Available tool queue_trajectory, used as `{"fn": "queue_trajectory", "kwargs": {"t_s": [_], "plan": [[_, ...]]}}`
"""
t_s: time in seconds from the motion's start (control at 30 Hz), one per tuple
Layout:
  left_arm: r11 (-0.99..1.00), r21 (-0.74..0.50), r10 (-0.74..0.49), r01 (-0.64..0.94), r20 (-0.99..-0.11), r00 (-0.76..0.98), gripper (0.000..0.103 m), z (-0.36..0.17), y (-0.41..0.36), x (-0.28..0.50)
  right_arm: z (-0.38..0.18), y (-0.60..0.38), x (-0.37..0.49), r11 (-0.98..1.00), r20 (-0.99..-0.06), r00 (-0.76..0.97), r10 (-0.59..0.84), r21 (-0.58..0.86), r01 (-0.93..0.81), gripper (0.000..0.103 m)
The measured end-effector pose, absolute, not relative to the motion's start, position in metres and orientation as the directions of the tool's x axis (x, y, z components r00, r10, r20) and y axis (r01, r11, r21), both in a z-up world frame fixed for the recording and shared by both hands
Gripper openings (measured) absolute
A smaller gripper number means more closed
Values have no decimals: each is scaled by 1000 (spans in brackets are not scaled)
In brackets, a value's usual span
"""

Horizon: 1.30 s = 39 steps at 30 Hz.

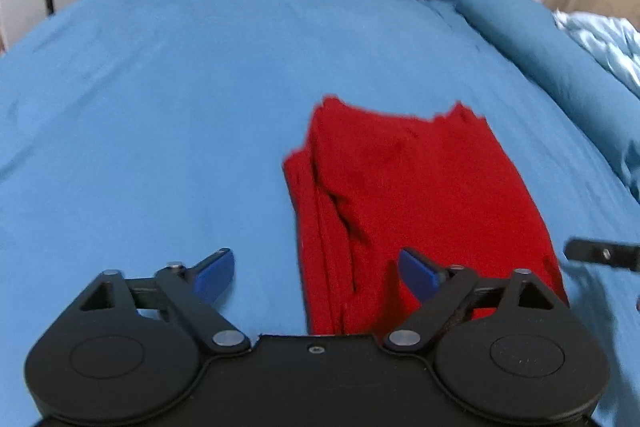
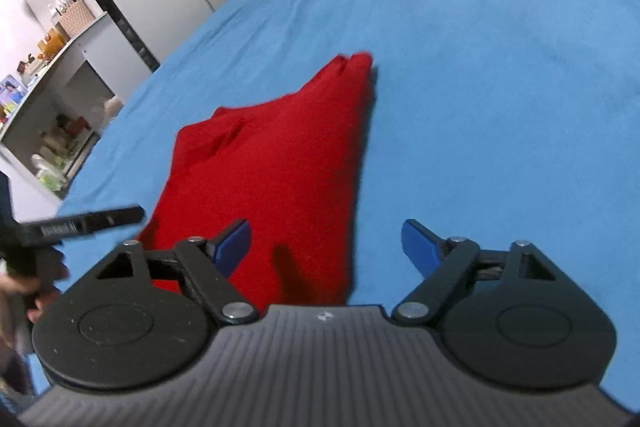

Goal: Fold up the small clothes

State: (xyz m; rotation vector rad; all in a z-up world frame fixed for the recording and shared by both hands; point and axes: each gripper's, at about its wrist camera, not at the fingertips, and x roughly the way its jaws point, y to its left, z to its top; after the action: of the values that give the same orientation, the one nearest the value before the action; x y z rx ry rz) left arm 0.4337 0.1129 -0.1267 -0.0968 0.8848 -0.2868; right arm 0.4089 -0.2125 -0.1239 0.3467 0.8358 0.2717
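Red garment [image 1: 404,195], folded flat, layered left edge

Blurred white lettering on left hand-held gripper [image 2: 86,223], unreadable

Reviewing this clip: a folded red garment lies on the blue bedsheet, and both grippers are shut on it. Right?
Not quite. The red garment does lie folded on the blue bedsheet, but both wrist views show the left gripper and right gripper open, gripping nothing.
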Motion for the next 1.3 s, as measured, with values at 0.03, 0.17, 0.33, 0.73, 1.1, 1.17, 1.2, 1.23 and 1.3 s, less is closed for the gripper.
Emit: {"fn": "queue_trajectory", "kwargs": {"t_s": [0.03, 0.17, 0.33, 0.73, 1.1, 1.17, 1.2, 1.23, 1.3], "plan": [[956, -210, -290, 203, -758, 584, 80, -131, 112, 437, -124, -209, 412, 910, -681, 632, 369, 402, -99, 96], [932, -313, -362, 185, -761, 538, 69, -144, 109, 452, -132, -195, 428, 919, -719, 593, 364, 382, -101, 92], [926, -315, -377, 207, -760, 530, 59, -151, 95, 458, -151, -189, 448, 895, -736, 539, 410, 439, -81, 89], [944, -208, -324, 257, -740, 589, 24, -119, 68, 439, -123, -166, 436, 917, -708, 587, 393, 351, -191, 40], [890, -210, -434, 404, -660, 613, 24, -62, 21, 302, -49, -206, 303, 919, -641, 659, 394, 277, -279, 38], [892, -179, -420, 414, -665, 618, 24, -71, 7, 273, -55, -220, 272, 924, -655, 651, 383, 282, -259, 38], [892, -191, -423, 410, -673, 607, 24, -79, 3, 262, -60, -225, 261, 927, -665, 647, 373, 280, -248, 38], [890, -207, -429, 406, -682, 592, 24, -90, -2, 251, -67, -230, 245, 930, -676, 640, 365, 288, -227, 38], [901, -199, -403, 385, -714, 573, 24, -112, -7, 237, -86, -238, 226, 935, -702, 620, 351, 301, -189, 39]]}}
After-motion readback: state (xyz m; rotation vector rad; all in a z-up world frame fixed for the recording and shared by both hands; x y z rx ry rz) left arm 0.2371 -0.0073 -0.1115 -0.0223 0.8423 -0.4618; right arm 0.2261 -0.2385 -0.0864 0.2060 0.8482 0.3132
